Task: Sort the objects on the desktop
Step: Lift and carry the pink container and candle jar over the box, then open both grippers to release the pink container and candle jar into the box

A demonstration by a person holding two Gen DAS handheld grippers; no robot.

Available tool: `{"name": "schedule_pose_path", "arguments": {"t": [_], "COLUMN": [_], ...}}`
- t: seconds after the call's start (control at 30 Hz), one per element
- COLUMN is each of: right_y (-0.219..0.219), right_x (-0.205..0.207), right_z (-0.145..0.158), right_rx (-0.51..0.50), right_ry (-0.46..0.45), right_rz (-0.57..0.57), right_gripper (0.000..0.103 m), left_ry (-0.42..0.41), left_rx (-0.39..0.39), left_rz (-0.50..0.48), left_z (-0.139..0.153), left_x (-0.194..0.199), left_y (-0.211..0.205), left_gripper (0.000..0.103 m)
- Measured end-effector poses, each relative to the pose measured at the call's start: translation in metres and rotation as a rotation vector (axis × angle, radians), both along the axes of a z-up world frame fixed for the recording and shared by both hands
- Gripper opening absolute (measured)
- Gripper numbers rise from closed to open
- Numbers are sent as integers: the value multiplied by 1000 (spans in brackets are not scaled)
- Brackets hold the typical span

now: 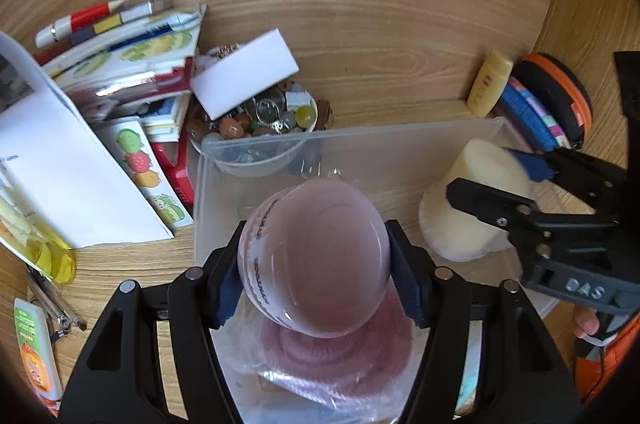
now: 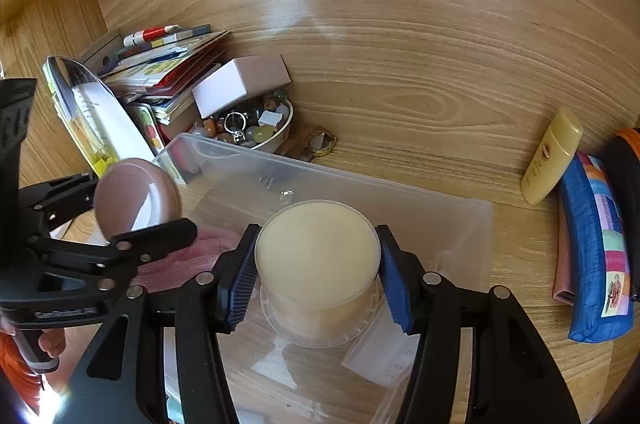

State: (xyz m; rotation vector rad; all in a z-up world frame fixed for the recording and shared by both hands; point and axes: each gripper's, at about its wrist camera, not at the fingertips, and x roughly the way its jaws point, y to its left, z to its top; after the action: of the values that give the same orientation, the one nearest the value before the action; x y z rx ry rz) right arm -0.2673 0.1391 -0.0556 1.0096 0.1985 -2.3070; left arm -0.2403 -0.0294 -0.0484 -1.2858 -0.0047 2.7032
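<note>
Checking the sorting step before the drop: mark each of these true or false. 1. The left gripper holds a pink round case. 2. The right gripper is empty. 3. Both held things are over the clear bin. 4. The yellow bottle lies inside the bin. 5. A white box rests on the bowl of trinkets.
1. True: the left gripper is shut on the pink case.
2. False: the right gripper is shut on a cream tub.
3. True: both sit above the clear bin.
4. False: the yellow bottle is on the desk outside the bin, beside a blue pouch.
5. True: the white box rests on the bowl.
</note>
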Motion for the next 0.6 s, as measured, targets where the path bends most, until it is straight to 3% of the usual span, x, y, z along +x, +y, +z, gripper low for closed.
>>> {"name": "schedule_pose_path", "arguments": {"t": [0.37, 0.6], "right_y": [-6, -4], "right_x": [4, 10], "right_z": [-2, 3], "right_rx": [69, 72], "right_ry": [35, 87], "right_rz": [6, 5], "right_gripper": [52, 52], "left_ry": [-37, 7], "left_rx": [-70, -145], "left_rz": [6, 5], "left_z": [-11, -7], "left_x": [-6, 2], "left_y": [11, 19], "left_gripper": [64, 73]}}
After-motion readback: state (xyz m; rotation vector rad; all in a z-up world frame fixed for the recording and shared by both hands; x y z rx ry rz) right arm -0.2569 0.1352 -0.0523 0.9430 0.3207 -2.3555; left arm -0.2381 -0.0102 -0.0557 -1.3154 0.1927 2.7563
